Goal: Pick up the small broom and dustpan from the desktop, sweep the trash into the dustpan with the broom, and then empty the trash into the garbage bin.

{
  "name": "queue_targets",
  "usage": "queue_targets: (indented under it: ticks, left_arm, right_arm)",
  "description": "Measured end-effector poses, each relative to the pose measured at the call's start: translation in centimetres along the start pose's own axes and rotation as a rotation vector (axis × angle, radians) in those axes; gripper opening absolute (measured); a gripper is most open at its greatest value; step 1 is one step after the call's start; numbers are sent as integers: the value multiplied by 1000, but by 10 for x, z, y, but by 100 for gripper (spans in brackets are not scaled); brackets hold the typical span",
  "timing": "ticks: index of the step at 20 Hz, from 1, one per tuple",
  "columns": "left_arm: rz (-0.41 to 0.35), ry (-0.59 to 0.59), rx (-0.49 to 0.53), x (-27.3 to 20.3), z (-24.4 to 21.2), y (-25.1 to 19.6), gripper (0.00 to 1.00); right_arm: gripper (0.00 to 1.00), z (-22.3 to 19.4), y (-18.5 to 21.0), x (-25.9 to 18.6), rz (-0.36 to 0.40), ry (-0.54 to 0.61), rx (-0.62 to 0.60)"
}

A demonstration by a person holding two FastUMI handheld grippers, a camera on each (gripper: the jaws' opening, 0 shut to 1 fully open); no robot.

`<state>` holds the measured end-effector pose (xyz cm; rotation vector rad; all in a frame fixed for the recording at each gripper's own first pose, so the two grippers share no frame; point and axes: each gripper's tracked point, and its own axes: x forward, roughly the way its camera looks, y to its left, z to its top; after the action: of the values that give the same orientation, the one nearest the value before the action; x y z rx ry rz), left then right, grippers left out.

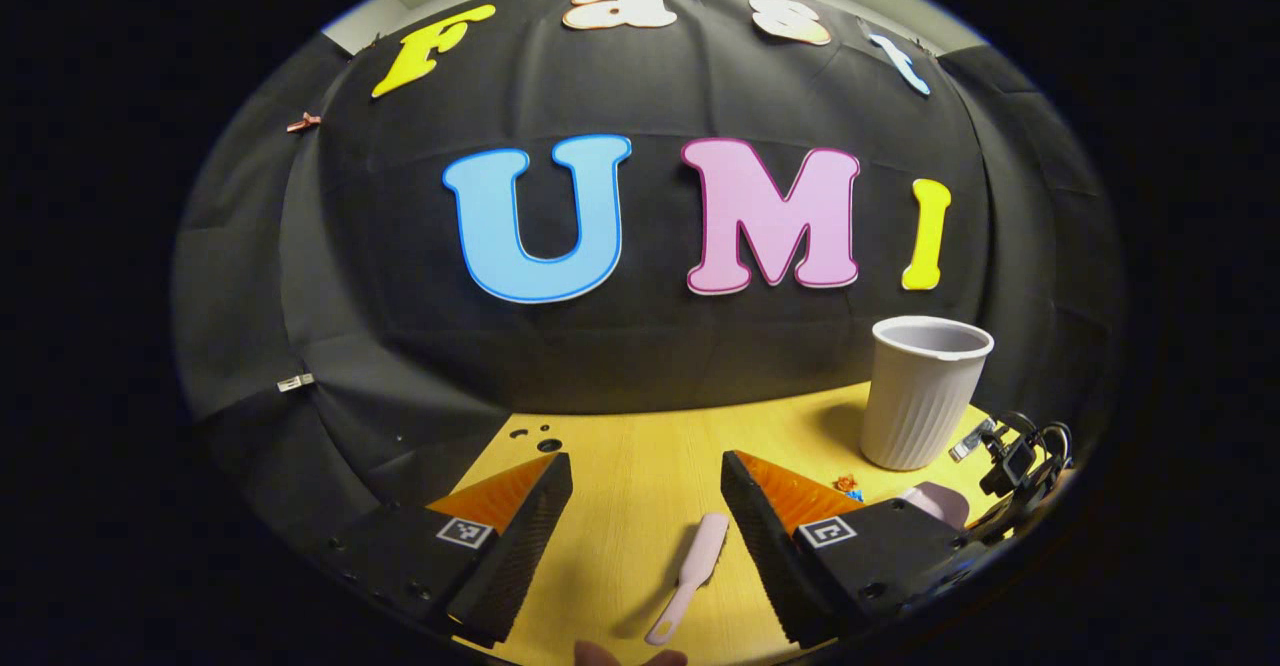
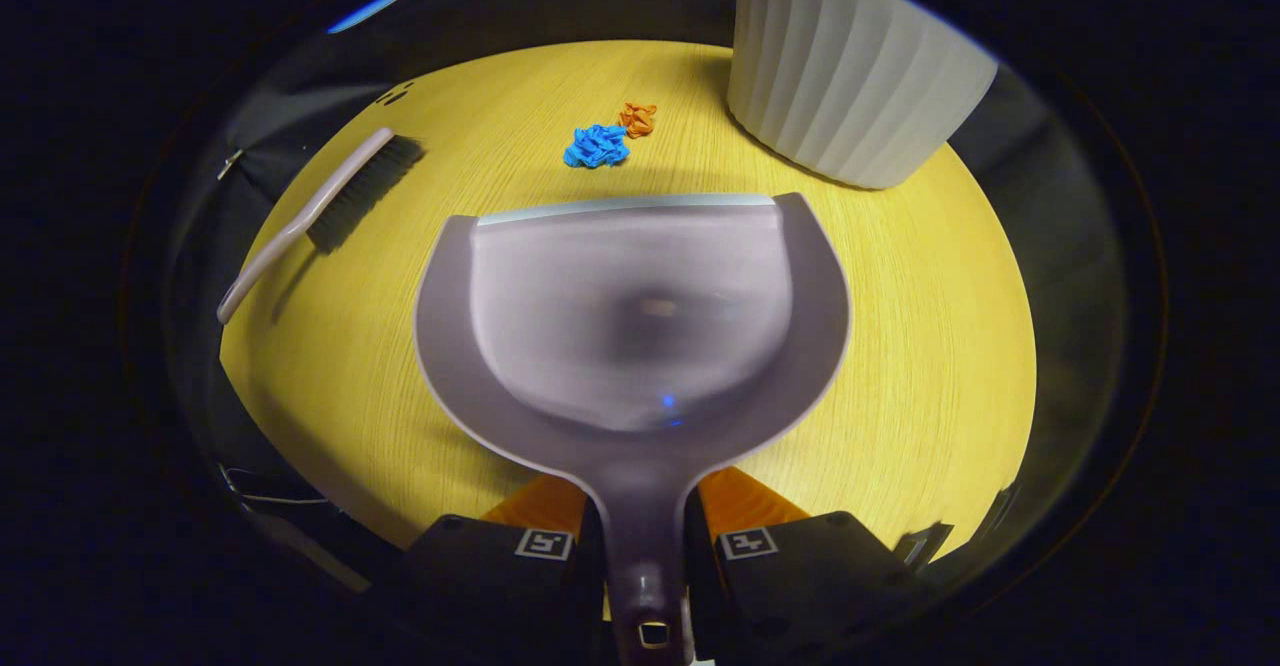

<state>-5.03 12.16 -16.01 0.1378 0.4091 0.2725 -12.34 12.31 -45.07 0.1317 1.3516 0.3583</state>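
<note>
1. Now the left gripper point(image 1: 647, 506) hangs with jaws spread, the broom point(image 1: 690, 574) lying on the desk point(image 1: 620, 466) between them.
2. Meanwhile the right gripper point(image 2: 645, 546) clenches the dustpan point(image 2: 630, 316) handle; trash point(image 2: 597, 146) at 12 o'clock, bin point(image 2: 850, 66) at 1.

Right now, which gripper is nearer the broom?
Left. The left gripper is open above the broom, which lies on the desk between its fingers. The right gripper is shut on the dustpan, well off to the broom's side.

Black gripper bodies point(image 1: 645, 536) with square tag markers (orange panels behind), visible screws.
</note>
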Motion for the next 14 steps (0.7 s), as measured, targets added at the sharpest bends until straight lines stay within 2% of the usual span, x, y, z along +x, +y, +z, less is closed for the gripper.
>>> queue_targets:
  ticks: [2, 3, 4, 6, 7, 8, 9, 14]
  left_arm:
    - [-18, 49, 18, 7, -19, 2, 95]
    - [-35, 78, 25, 10, -29, 2, 95]
    - [-57, 113, 31, 12, -41, 0, 95]
    - [-108, 196, 40, 15, -67, -7, 95]
    - [-132, 238, 45, 18, -80, -11, 95]
    - [-159, 285, 46, 21, -94, -15, 95]
    - [-186, 337, 43, 23, -109, -21, 95]
    - [-280, 552, 48, 37, -176, -45, 93]
  right_arm:
    - [37, 5, 5, -5, 23, -38, 22]
    - [41, 6, 4, -10, 22, -51, 16]
    - [37, 8, 5, -15, 26, -67, 10]
    - [37, 9, 7, -31, 39, -86, -14]
    - [41, 9, 7, -40, 42, -100, -26]
    - [32, 10, 6, -47, 40, -114, -34]
    - [37, 9, 6, -56, 41, -129, -39]
    - [37, 7, -1, -95, 20, -190, -70]
